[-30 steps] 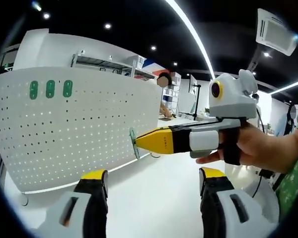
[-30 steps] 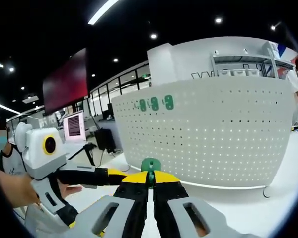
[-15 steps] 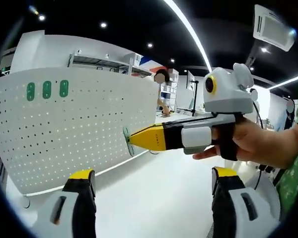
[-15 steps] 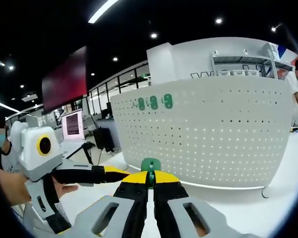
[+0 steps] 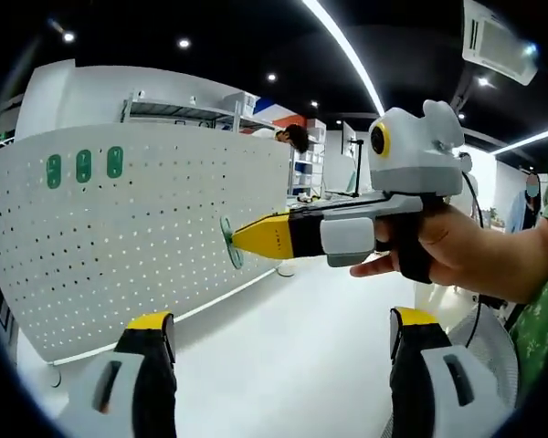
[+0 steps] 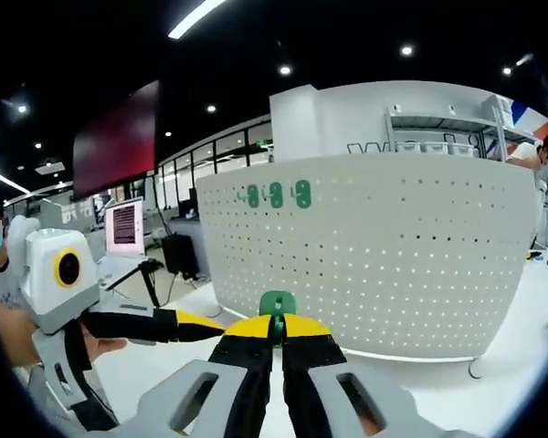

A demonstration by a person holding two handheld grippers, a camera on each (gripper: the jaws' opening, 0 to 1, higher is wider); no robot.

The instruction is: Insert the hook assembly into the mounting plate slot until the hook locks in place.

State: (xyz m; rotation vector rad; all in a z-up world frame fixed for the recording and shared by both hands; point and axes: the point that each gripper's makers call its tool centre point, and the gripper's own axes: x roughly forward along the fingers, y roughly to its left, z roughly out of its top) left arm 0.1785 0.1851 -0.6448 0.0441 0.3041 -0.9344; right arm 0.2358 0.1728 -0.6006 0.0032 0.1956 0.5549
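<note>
The white perforated mounting plate (image 5: pixel 119 246) stands upright on the white table, with three green hooks (image 5: pixel 82 166) fixed near its top left. In the left gripper view, a hand brings my right gripper (image 5: pixel 242 237) in from the right. It is shut on a small green hook assembly (image 5: pixel 226 242) held close to the plate's face. My left gripper (image 5: pixel 283 333) is open and holds nothing. In the right gripper view, the green hook assembly (image 6: pixel 277 303) sticks up from my shut right gripper (image 6: pixel 277 327), facing the plate (image 6: pixel 393 246). My left gripper (image 6: pixel 196 321) shows at the left.
The white tabletop (image 5: pixel 292 347) runs in front of the plate. A plate foot (image 6: pixel 475 370) rests on it. Shelving (image 5: pixel 183 114) rises behind the plate. A monitor (image 6: pixel 125 226) stands at the far left. A person (image 6: pixel 546 155) is in the background.
My right gripper has carried the green hook assembly leftward, nearer the plate. My left gripper's jaws have spread a little wider than one second ago.
</note>
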